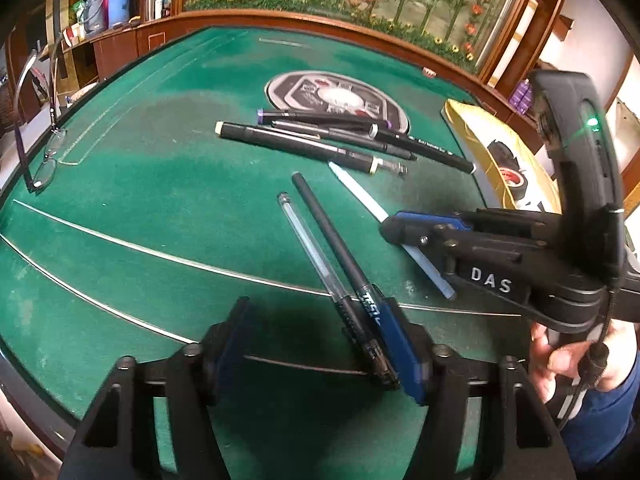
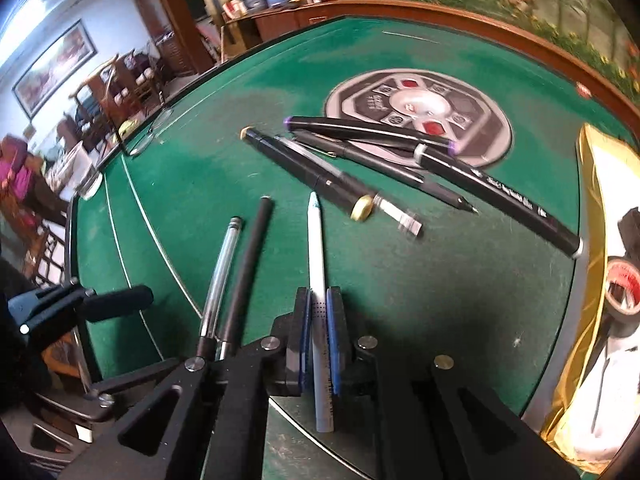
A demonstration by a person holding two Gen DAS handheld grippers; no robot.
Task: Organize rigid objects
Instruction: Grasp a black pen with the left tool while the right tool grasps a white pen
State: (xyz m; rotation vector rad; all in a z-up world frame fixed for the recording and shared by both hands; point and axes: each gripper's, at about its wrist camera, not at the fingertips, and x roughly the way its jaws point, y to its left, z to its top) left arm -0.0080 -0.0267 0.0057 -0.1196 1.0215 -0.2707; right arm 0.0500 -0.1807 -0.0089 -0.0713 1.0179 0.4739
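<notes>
The right gripper (image 2: 319, 344) is clenched on a white pen (image 2: 318, 280), its 2 blue pads pressed against the barrel from either side; the pen runs straight ahead between the fingers, tip pointing away over the green felt table (image 2: 224, 168), its rear end sticking back behind the pads. Seen from the left wrist view, this same right gripper (image 1: 394, 229) sits ahead and to the right of the left gripper, with a hand (image 1: 568, 360) wrapped around its handle. The left gripper (image 1: 320, 344) stands partly open, and no pinch shows: 2 pens lie side by side against its right finger (image 1: 400, 344), a clear pen (image 1: 310, 248) on the left and a black pen (image 1: 332, 240) on the right, while the left finger (image 1: 232, 344) stands well apart from them with bare felt in the gap. Both pens slant away ahead and slightly left of that gripper. Further ahead of both grippers lies a loose pile of 4 or so dark markers (image 2: 360, 160), crossing one another, partly over a round grey panel (image 2: 472, 108) set in the table. Far to the left of the left gripper rests a pair of glasses (image 1: 44, 160) near the table edge. To the right of the right gripper is a gold-edged bag (image 2: 592, 240) holding a roll of tape (image 2: 624, 288).
</notes>
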